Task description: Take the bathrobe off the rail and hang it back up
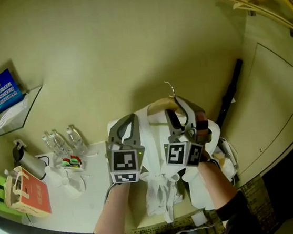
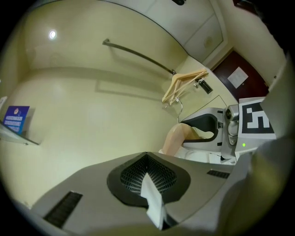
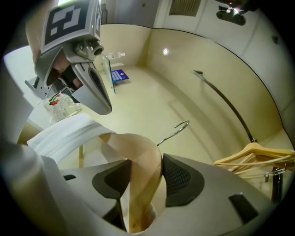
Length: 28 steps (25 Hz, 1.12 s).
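A white bathrobe [image 1: 161,191] is draped on a pale wooden hanger [image 3: 133,147] with a thin metal hook [image 3: 177,129]. It is held up in front of the person and is off the rail. Its cloth hangs in loose folds below both grippers, down over the near edge of a white counter [image 1: 93,202].

The hanger's wooden shoulder is clamped between the dark ribbed pads of the right gripper [image 3: 146,179], with the jaws closed against the wood on both sides. The hook stands free above them, touching nothing.

Just beside it, the left gripper [image 2: 147,170] is fully closed, and a small fold of the white cloth [image 2: 154,203] is pinched between its jaws. Both grippers are carried on bare forearms with dark wrist bands.

A slim dark metal rail [image 2: 138,54] is fixed high on the beige wall, well apart from the hook. Several empty pale wooden hangers [image 3: 258,156] are bunched at one end of the rail.

Three clear plastic water bottles [image 1: 59,143] stand on the counter at the left of the head view. A red and cream carton [image 1: 26,195] lies nearer the counter's edge. Above them, a blue printed card [image 1: 3,90] leans against the wall on a glass corner shelf [image 1: 26,110]. A long black stick-like object [image 1: 231,95] leans in the corner to the right.
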Each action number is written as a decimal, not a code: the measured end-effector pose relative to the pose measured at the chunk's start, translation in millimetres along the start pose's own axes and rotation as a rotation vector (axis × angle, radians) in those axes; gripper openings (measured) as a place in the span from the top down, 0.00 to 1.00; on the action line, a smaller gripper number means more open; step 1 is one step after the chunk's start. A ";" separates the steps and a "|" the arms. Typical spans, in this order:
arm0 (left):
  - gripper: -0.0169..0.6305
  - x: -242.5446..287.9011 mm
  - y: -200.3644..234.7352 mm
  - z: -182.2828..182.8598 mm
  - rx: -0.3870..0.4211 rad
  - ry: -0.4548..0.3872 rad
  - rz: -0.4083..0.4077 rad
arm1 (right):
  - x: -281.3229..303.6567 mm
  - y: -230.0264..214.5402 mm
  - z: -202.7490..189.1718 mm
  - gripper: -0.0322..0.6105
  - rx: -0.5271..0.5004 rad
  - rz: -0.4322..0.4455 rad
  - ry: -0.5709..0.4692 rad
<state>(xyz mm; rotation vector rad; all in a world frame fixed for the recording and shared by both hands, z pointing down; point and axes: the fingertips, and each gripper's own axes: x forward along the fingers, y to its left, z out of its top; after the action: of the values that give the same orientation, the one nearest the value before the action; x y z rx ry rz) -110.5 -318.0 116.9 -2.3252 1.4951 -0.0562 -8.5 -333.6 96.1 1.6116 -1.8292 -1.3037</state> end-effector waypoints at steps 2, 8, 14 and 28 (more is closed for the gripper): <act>0.97 4.5 1.4 24.6 0.017 -0.023 0.000 | 2.4 -25.6 13.2 0.59 0.009 -0.023 -0.031; 0.97 10.6 15.6 104.9 0.057 -0.096 0.014 | 17.6 -91.8 46.3 0.60 0.036 -0.042 -0.079; 0.97 12.2 31.0 176.3 0.089 -0.157 0.021 | 31.1 -148.7 90.1 0.60 0.004 -0.072 -0.133; 0.97 43.7 56.1 276.8 0.042 -0.204 -0.022 | 72.0 -258.5 156.1 0.60 -0.060 -0.141 -0.162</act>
<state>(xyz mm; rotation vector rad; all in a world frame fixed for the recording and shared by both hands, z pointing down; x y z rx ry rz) -76.2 -297.4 -166.1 -2.2397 1.3553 0.1380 -1.5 -317.3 -213.9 1.6723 -1.7747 -1.5779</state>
